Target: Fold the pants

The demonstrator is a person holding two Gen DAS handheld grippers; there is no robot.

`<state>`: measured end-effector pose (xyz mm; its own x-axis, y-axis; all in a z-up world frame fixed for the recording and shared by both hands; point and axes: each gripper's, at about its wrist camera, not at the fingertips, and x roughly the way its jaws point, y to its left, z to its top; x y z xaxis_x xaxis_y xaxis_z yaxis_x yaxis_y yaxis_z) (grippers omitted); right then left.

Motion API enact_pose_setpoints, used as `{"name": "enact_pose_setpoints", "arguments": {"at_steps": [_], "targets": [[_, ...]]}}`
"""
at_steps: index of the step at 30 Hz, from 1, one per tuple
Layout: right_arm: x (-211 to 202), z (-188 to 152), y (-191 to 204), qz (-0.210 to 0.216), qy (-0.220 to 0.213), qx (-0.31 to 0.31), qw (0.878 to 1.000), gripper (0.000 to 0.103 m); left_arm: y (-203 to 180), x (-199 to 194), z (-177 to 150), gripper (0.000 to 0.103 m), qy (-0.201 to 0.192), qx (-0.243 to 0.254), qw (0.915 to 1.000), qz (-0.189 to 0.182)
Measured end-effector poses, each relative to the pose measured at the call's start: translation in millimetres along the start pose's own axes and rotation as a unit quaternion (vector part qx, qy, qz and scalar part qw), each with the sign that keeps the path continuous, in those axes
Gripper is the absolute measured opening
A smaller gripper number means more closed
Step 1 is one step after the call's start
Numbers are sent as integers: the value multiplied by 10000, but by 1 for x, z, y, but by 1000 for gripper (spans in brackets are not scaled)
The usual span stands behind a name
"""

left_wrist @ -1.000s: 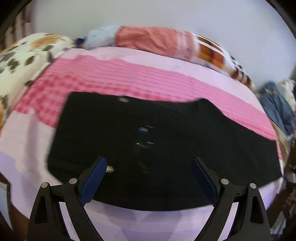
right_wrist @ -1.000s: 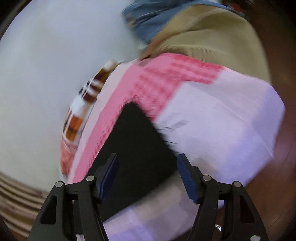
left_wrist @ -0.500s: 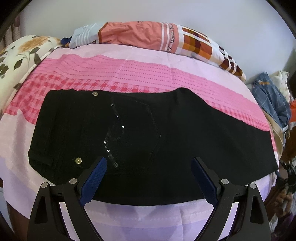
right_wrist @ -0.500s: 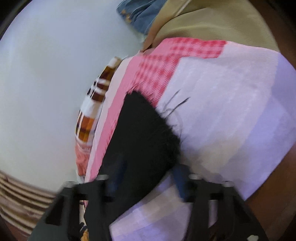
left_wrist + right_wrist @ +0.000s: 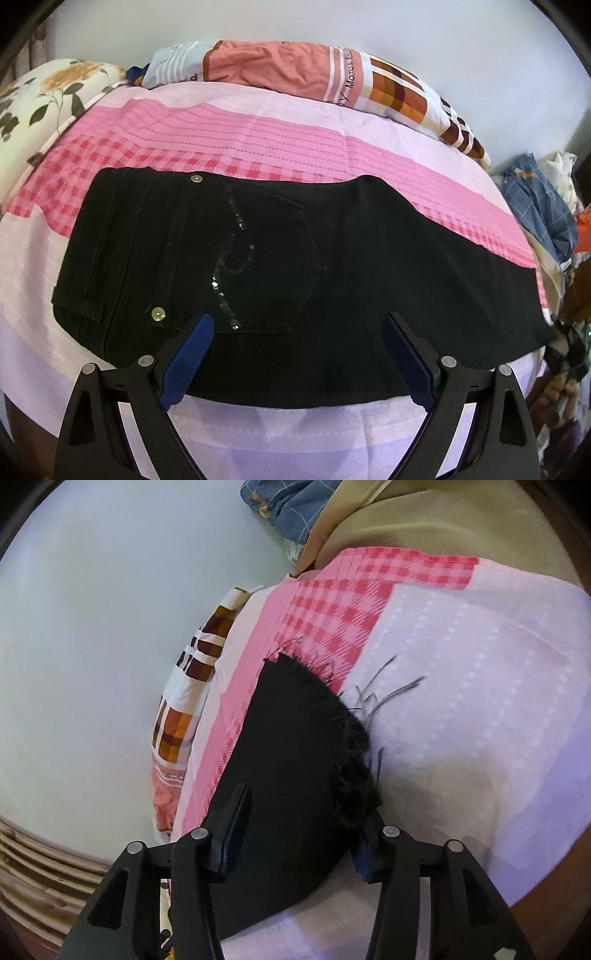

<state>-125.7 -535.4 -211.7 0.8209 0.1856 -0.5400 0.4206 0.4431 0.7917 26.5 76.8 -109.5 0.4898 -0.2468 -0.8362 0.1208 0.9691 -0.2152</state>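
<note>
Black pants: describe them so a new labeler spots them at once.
Start at the bed with the pink and lilac sheet. The black pants lie flat across it, waistband left, frayed hem right. They are the only black garment, with a sequined back pocket and metal rivets; the pillows and clothes pile around are colourful.

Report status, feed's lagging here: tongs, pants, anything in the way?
Left tongs open, over the pants. Right tongs open, straddling the frayed hem. Pants flat on the bed, no cross-fold yet. Nothing in the way.
</note>
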Motion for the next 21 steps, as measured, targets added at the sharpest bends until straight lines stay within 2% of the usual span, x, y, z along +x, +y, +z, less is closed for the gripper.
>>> {"name": "enact_pose_setpoints", "arguments": {"at_steps": [1, 2, 4, 9, 12, 21], "targets": [[4, -1, 3, -195, 74, -119, 9997, 25, 0, -1, -1, 92, -38, 29, 10000, 64], [5, -3, 1, -237, 116, -112, 9996, 17, -1, -2, -1, 92, -86, 62, 9999, 128], [4, -5, -9, -87, 85, 109, 9999, 9, 0, -5, -2, 92, -182, 103, 9995, 246], [4, -7, -13, -186, 90, 44, 9998, 8, 2, -11, -1, 92, -358, 203, 9980, 483], [2, -8, -25, -37, 92, 269, 9996, 8, 2, -10, -1, 92, -353, 284, 9971, 614], [-2, -7, -27, 16, 157, 396, 9991, 10, 3, -8, -1, 92, -326, 325, 9963, 722]]}}
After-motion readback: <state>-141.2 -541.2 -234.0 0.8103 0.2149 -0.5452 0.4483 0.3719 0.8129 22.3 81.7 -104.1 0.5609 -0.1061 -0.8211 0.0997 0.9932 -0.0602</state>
